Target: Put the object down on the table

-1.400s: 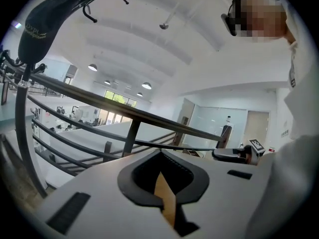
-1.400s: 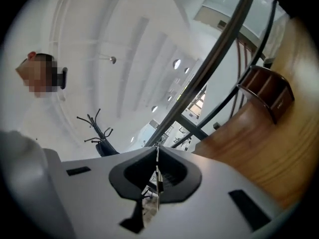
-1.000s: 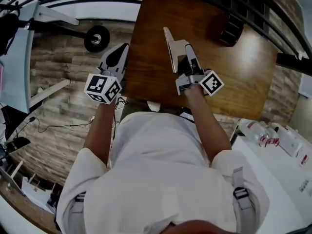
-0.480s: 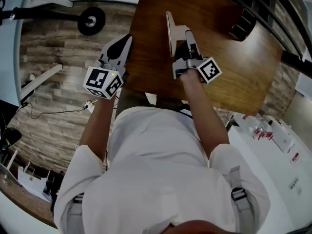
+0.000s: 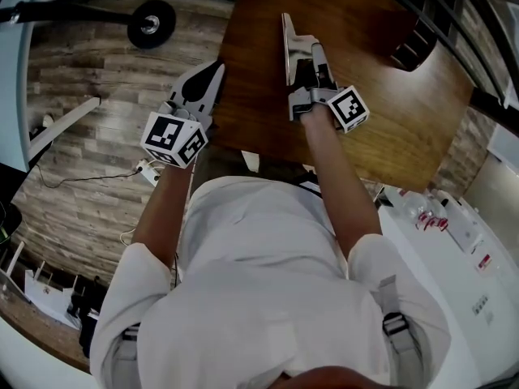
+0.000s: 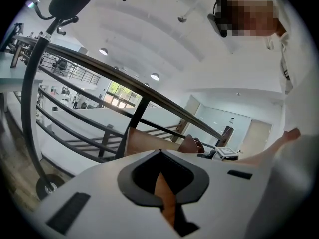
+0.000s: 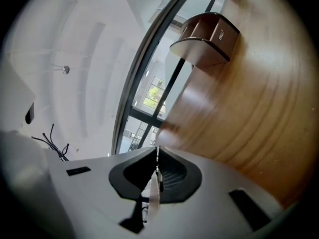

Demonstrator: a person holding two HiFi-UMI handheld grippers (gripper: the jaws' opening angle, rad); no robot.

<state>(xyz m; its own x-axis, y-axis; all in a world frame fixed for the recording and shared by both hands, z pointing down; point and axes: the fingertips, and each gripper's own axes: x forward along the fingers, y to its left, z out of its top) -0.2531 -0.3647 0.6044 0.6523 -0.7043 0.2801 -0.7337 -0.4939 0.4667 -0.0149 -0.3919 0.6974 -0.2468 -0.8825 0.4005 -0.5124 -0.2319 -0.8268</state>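
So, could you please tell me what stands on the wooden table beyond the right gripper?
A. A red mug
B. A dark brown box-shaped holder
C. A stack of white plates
B: a dark brown box-shaped holder stands near the far corner of the table, beyond the right gripper; no mug or plates show there.

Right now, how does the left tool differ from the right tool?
The left tool hangs over the floor, just beside the table; the right tool is over the table. In the head view the left tool shows its broad face with the dark pad, while the right tool is turned edge-on. Both are shut, with nothing between their jaws.
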